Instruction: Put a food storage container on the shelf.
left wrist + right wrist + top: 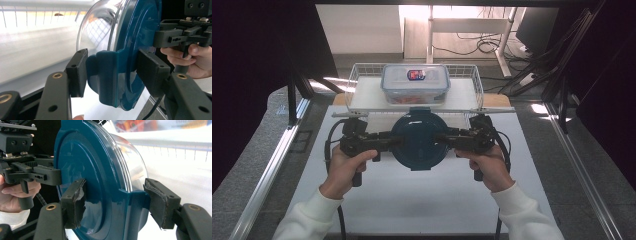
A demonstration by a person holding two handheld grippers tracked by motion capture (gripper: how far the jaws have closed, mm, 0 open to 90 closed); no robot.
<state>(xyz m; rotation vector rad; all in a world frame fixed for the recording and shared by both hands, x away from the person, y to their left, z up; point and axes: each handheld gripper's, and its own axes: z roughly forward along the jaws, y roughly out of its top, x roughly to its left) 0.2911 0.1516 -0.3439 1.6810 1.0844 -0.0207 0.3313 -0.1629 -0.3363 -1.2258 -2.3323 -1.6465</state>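
both hands low in the high view. left tongs (393, 141) clamped on the left clip of a round clear container with a teal lid (418, 140); right tongs (443, 138) clamped on its right edge. container held level between them above the white tabletop (422, 200). beyond it, a wire basket (357, 80) holding a rectangular lidded food box (415, 83).

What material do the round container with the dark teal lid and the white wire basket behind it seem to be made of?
Round container with dark teal lid: lid looks like glossy moulded plastic, with soft reflections and a moulded clip; the clear bowl is glass or hard plastic, which one is unclear. White wire basket: probably coated metal, thin white rods in a grid.
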